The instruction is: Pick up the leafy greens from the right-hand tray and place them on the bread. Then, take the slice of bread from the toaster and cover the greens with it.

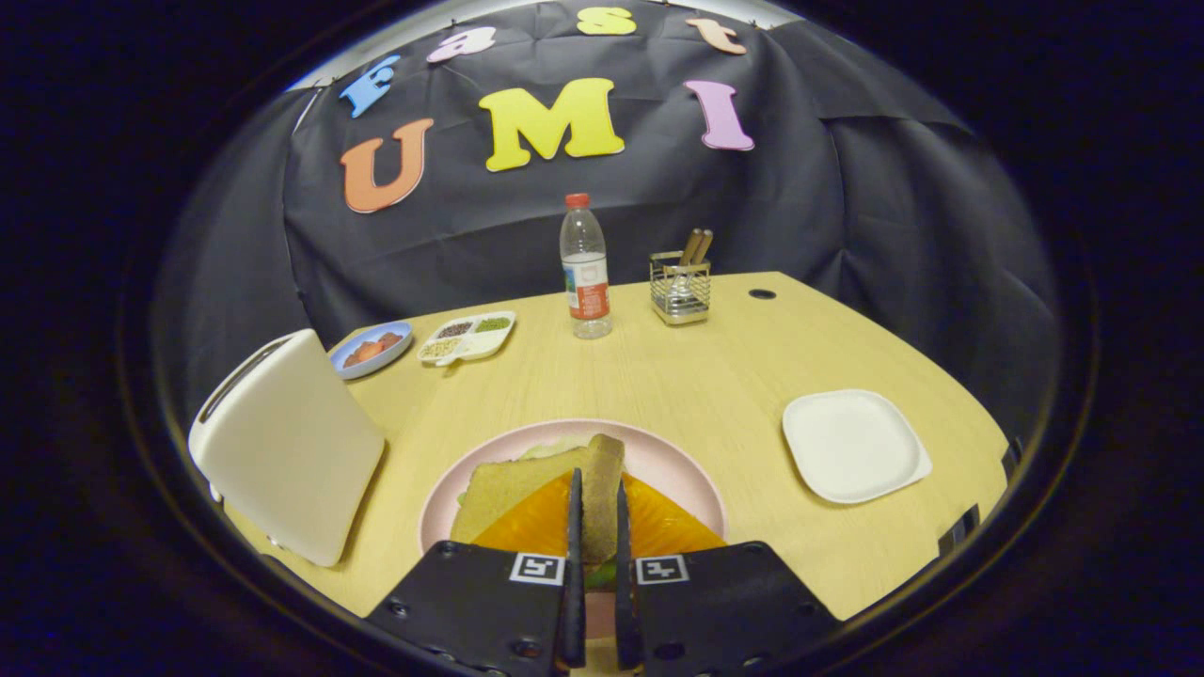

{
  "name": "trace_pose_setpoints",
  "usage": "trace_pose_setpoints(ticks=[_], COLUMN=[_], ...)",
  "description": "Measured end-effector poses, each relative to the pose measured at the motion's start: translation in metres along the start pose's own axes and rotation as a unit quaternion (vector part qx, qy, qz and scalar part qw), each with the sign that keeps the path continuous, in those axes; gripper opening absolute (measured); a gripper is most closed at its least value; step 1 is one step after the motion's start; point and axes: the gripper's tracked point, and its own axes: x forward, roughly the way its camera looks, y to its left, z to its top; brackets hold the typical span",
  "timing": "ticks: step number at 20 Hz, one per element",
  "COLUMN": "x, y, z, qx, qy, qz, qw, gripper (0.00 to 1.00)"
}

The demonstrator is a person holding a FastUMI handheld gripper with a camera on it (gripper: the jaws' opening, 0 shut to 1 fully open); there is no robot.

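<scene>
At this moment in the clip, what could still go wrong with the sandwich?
1. The claw is shut on the bread slice, held on edge over the pink plate. On release it may topple askew instead of covering the greens.
2. The stack below already looks uneven, so pressing down could push its layers sideways.
3. The toaster stands close beside the plate; pulling back carelessly might bump it.

Toaster (287, 451) blocks left; bare tabletop (696, 376) ahead; bottle (585, 268), caddy (679, 287) at far edge.
</scene>
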Motion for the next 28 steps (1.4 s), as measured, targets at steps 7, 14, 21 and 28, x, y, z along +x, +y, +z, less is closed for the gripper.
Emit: trace_pose_setpoints(ticks=[7, 14, 21, 28], x=[0.003, -0.039, -0.139, -0.233], y=[-0.021, -0.017, -0.036, -0.036], z=[-0.006, 0.022, 0.087, 0.125], qx=[-0.010, -0.012, -0.036, -0.090], qy=[-0.018, -0.069, -0.174, -0.255], qz=[-0.020, -0.024, -0.081, -0.101], qw=[1.000, 0.997, 0.981, 0.957], gripper=[0.43, 0.67, 0.77, 0.90])
